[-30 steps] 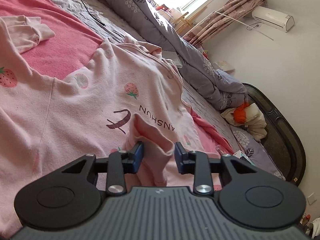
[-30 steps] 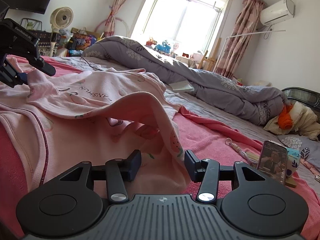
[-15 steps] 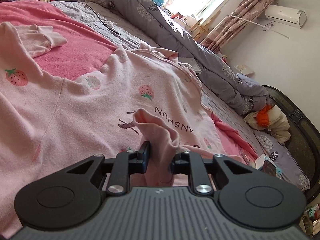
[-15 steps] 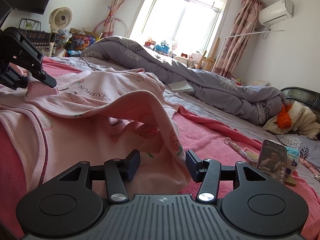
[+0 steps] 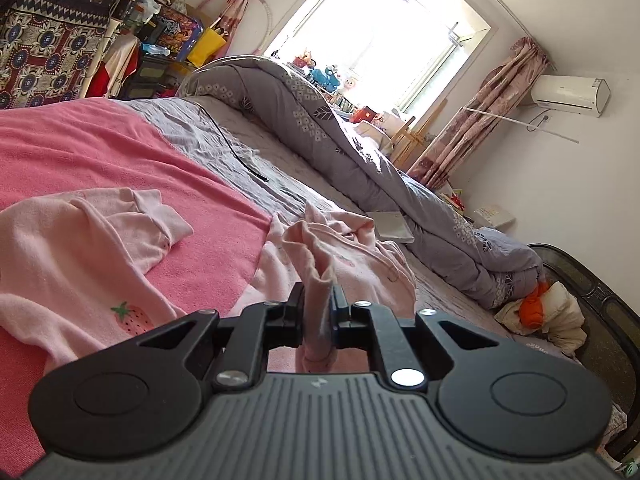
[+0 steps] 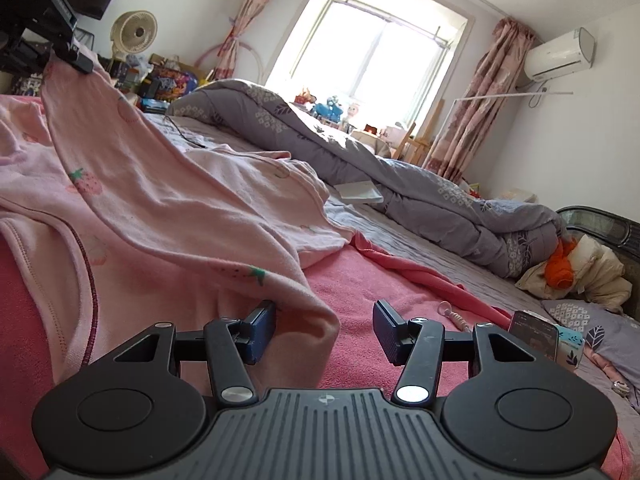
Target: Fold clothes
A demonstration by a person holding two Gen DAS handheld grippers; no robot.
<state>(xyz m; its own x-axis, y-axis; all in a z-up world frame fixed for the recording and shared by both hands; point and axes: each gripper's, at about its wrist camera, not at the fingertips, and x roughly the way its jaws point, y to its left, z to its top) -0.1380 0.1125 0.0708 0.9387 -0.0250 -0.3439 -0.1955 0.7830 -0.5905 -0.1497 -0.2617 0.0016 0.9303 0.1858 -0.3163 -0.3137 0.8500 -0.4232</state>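
left claw [image 5: 317, 312] is clamped on a bunched fold of the pink strawberry-print top [image 5: 80, 264], cloth standing upright between the pads. in the right wrist view that same claw is seen raised at far left, with the top stretched from it in a long diagonal down toward the right claw [image 6: 324, 332]. right claw is spread wide, holding nothing; the hem corner lies just ahead of and against its left pad [image 6: 262, 330], slightly left of centre, so it is judged the nearer one for that corner. the rest of the top lies spread on the pink blanket [image 6: 380, 288] over the bed. farther off: phone [image 6: 534, 338], grey quilt [image 6: 380, 168]. no legible writing on the top now; a label on the left claw's body is too blurred to read.
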